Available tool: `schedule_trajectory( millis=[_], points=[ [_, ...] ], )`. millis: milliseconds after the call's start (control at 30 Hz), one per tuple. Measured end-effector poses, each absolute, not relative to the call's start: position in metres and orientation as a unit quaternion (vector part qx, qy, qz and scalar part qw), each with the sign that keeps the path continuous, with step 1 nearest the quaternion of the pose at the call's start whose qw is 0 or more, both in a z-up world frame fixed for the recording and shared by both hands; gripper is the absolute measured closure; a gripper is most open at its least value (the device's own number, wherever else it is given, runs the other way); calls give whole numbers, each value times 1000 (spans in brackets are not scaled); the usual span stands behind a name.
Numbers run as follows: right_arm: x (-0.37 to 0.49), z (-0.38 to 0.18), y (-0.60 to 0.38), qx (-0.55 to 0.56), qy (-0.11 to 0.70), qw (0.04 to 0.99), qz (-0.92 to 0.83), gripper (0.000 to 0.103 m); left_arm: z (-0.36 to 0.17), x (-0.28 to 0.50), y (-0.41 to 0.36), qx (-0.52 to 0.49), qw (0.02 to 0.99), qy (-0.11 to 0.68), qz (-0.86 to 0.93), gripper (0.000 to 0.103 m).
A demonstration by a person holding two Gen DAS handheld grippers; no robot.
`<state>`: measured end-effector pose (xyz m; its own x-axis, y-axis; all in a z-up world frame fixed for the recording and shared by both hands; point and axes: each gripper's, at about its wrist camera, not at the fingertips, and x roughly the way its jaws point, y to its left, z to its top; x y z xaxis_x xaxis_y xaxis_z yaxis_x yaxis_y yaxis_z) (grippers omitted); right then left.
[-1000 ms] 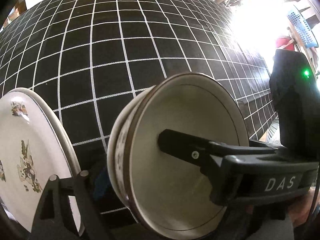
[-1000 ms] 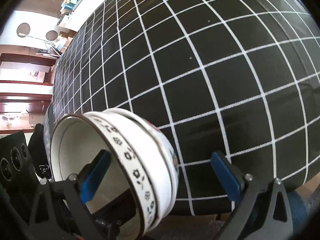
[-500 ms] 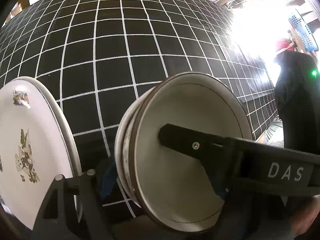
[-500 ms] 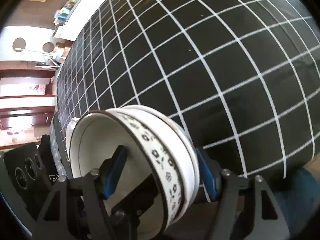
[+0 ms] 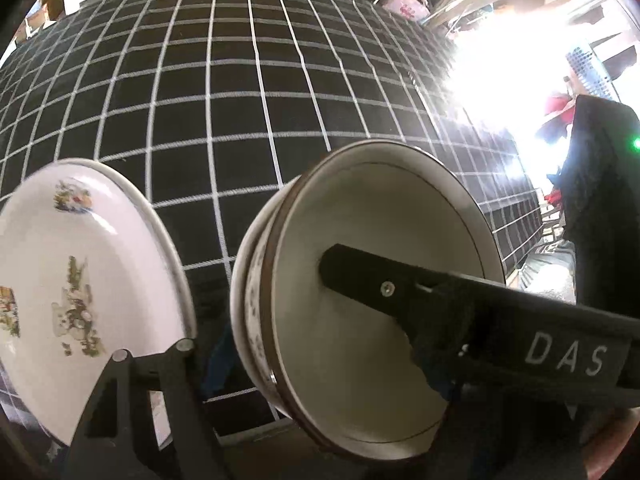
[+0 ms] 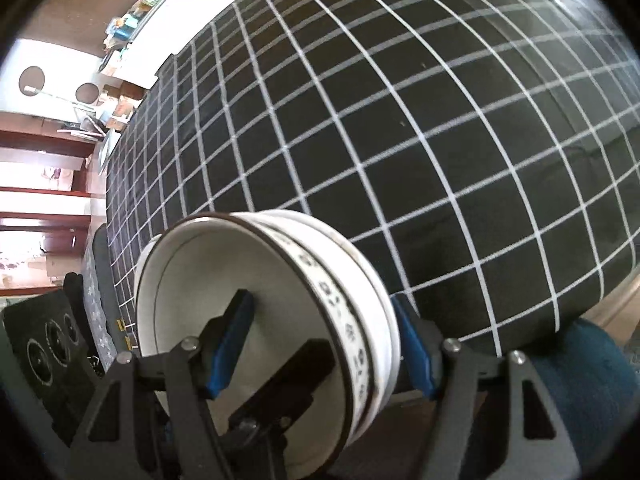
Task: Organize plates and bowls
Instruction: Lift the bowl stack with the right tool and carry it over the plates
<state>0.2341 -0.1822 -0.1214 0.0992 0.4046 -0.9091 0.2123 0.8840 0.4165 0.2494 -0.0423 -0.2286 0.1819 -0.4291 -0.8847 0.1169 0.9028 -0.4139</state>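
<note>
Two bowls, nested one inside the other, sit between my grippers as one stack, and both grippers are clamped on it at once. In the right wrist view the right gripper has one blue pad inside the inner bowl and the other against the outer wall, so it pinches the near rim; its jaws have just been closing, with the stack between them. In the left wrist view the left gripper holds the same stack from the opposite side, one finger outside and low on the left, the other hidden behind the right gripper's black arm lying across the bowl's mouth; its jaws have also just been narrowing onto it. The stack lies directly ahead of both grippers, neither nearer than the other. Through either camera the mouth opens toward the lens, the axis running from me down toward the black checked tablecloth. Just left of the stack, a white plate with printed figures rests on the cloth close beside the left finger. I judge the coming move turns on that gap: the stack is to the plate's right, apart from it, and must stay level while carried.
</note>
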Motion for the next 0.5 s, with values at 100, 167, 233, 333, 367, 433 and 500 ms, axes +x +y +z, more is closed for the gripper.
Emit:
schedule_trajectory(
  millis=[100, 167, 233, 333, 367, 433, 500],
  points=[
    [237, -109, -170, 222, 663, 711, 76, 30, -214, 249, -29, -135, 766, 604, -176, 28],
    [239, -104, -158, 216, 661, 713, 86, 30, -204, 248, -15, -137, 772, 597, -169, 28],
    [243, -101, -143, 209, 661, 714, 97, 30, -199, 249, -1, -142, 776, 593, -158, 28],
    [249, -100, -118, 198, 664, 711, 116, 30, -193, 249, 23, -148, 780, 590, -143, 28],
    [250, -101, -110, 196, 666, 709, 123, 30, -191, 248, 32, -147, 782, 590, -138, 28],
    [253, -102, -92, 190, 669, 706, 134, 30, -191, 248, 48, -150, 783, 590, -126, 28],
    [257, -106, -75, 180, 673, 703, 144, 30, -192, 246, 66, -157, 784, 589, -114, 28]
  ],
)
